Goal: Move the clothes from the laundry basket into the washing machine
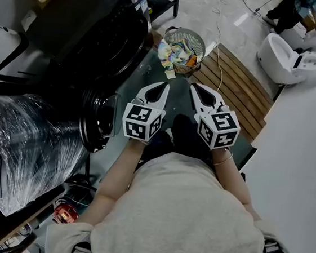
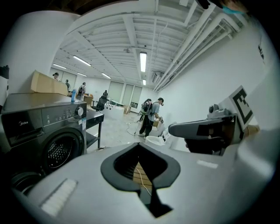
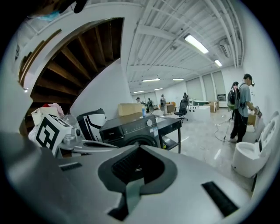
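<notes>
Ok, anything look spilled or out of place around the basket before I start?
One colourful garment droops over the near rim of the laundry basket, half out of it. Nothing else stands out.

My left gripper [image 1: 164,87] and right gripper [image 1: 196,90]: smooth matt grey plastic shells, with a black, finely ribbed lining round the jaw opening.
12 o'clock: laundry basket [image 1: 203,45], wire mesh that looks like metal, holding clothes [image 1: 174,54] of soft patterned cloth.
10 o'clock: washing machine [image 1: 95,31], dark smooth casing with a satin sheen. Its door [image 1: 105,117] is glossy.
2 o'clock: decking [image 1: 236,86] of bare wooden slats.
8 o'clock: bundle [image 1: 26,142] under crinkled, shiny plastic film.
Floor [image 1: 205,6]: polished and reflective.
My shirt [image 1: 182,216]: matt cloth.
</notes>
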`<state>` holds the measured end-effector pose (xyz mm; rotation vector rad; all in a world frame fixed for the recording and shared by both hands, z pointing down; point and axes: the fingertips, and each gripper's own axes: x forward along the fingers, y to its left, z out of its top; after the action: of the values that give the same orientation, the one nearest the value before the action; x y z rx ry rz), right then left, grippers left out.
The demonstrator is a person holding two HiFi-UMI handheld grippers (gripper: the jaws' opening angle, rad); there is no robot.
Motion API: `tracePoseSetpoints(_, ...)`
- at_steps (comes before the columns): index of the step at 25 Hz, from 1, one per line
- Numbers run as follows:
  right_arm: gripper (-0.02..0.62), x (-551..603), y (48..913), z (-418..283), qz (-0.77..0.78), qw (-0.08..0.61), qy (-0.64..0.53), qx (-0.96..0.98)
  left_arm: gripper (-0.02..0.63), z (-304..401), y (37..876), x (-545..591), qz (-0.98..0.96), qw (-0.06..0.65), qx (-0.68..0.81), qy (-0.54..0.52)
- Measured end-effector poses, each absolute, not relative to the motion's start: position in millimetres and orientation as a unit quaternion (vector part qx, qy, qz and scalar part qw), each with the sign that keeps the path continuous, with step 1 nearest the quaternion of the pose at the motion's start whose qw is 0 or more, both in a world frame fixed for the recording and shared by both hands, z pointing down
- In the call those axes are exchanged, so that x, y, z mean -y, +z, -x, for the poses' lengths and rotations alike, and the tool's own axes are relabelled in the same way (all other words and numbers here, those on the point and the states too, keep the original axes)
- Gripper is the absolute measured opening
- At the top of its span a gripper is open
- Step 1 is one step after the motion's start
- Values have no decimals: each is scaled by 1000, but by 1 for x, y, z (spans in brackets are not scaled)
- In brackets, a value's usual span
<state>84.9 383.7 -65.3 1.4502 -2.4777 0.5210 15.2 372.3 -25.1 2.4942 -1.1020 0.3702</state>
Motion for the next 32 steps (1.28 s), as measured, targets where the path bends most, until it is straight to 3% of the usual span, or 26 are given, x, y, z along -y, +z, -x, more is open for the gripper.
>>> tracePoseSetpoints(12, 6, -267, -29, -101, -470, 104, 227, 847, 9, -23, 10, -266, -870, 238, 407, 146)
tracePoseSetpoints(22, 6, -140, -6, -136, -431, 139, 249, 856, 9, -55, 40, -145, -841, 283, 432, 159)
tracePoseSetpoints(32, 6, -95, 67, -139, -401, 175, 312, 843, 9, -68, 99, -101, -834, 323, 394, 211)
